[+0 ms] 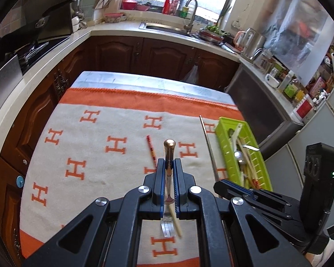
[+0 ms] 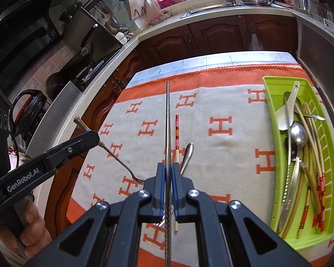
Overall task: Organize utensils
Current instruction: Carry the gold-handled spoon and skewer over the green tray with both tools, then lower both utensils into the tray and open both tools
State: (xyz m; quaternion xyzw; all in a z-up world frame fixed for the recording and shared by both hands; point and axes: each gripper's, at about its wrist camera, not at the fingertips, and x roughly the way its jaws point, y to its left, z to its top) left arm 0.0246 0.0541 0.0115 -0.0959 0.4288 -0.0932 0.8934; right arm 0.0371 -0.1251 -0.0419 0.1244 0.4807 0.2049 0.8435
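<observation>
My left gripper (image 1: 168,162) is shut on a metal fork (image 1: 169,146) held above the cloth, its bronze-tipped handle pointing away and its tines below the jaws. The right wrist view shows that left gripper (image 2: 95,138) at the left with the fork (image 2: 115,158) slanting through it. My right gripper (image 2: 168,166) is shut on a long metal chopstick (image 2: 168,115) that points straight ahead. A red-and-cream chopstick (image 2: 177,135) and a metal spoon (image 2: 188,155) lie on the cloth below. The green tray (image 2: 267,93) at the right holds several spoons and chopsticks.
An orange-and-cream cloth (image 2: 220,155) with H marks covers the table. Dark wood cabinets and a pale counter with a sink (image 1: 167,27) run around the back. A stove and pans (image 2: 86,51) stand at the left, and a person's hand (image 2: 31,227) holds the left tool.
</observation>
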